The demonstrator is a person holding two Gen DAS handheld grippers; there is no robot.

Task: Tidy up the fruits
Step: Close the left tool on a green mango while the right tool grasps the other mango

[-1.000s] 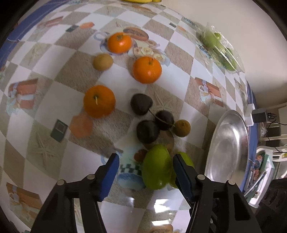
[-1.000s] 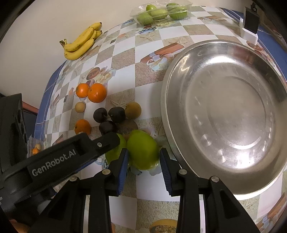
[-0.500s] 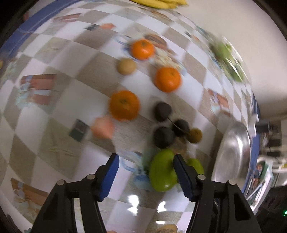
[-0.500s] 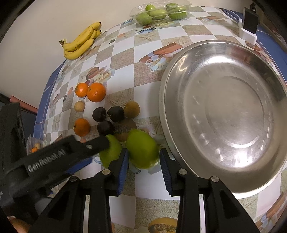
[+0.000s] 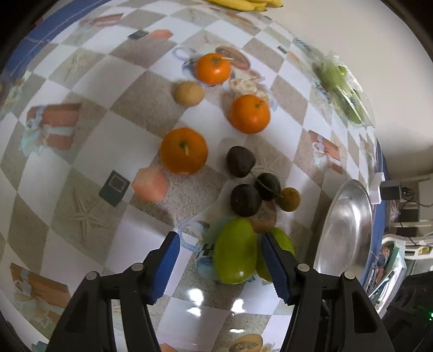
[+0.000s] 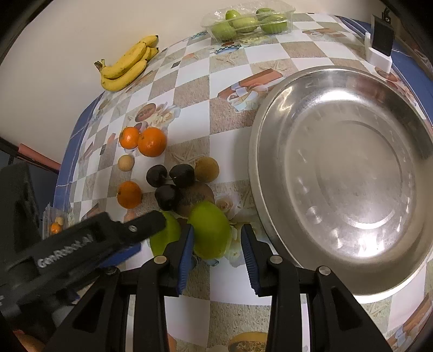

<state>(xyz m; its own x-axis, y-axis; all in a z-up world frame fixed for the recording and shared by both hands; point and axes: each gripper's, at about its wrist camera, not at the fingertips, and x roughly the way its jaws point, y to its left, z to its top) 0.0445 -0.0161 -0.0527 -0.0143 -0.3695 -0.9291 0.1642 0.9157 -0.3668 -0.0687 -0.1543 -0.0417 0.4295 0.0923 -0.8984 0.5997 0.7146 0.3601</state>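
Left tongs [image 5: 219, 264] — farther left of green fruit [image 5: 236, 250] than before.

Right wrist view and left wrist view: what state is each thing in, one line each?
Round stainless-steel bowl: upright, empty.
Clear plastic box: holds green fruit; lid unclear.
Yellow banana bunch: unpeeled, joined.
Left gripper: open, straddling the green oval fruit nearer the oranges.
Right gripper: open, straddling the green oval fruit nearer the bowl, unclamped.
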